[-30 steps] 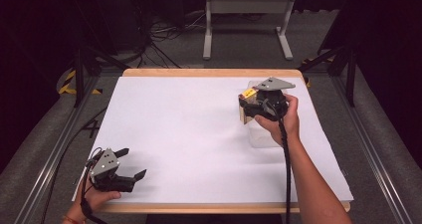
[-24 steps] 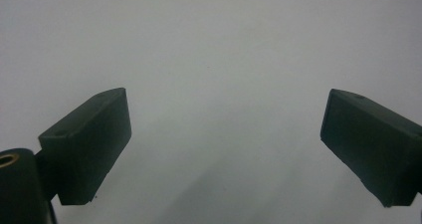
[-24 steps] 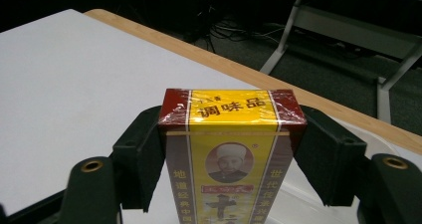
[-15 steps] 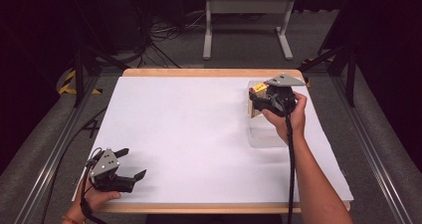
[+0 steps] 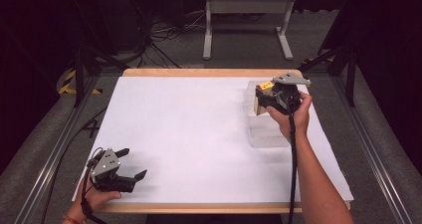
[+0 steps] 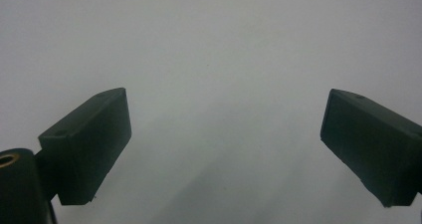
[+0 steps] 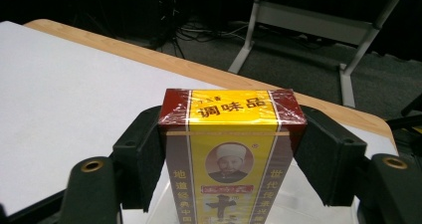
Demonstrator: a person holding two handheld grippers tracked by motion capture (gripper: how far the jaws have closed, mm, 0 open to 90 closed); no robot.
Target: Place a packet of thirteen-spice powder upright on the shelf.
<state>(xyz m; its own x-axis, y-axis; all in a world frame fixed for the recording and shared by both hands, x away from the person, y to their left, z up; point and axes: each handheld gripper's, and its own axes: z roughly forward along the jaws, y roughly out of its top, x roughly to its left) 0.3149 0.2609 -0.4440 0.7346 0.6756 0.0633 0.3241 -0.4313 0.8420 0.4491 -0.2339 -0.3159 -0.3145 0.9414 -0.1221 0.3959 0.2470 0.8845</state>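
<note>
Two jaws of our right gripper (image 7: 229,154) clamp a seasoning box (image 7: 230,149) above the clear bin (image 5: 266,129) at the table's (image 5: 199,134) far right; a tilt could catch its rim. Our left gripper (image 5: 133,164) rests open

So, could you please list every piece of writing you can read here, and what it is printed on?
"调味品": yellow top band of the red-and-yellow box held in the right claw.
"十": large character low on the box front, cut off by the frame.
Side columns and small print on the box: too blurred to read.
</note>
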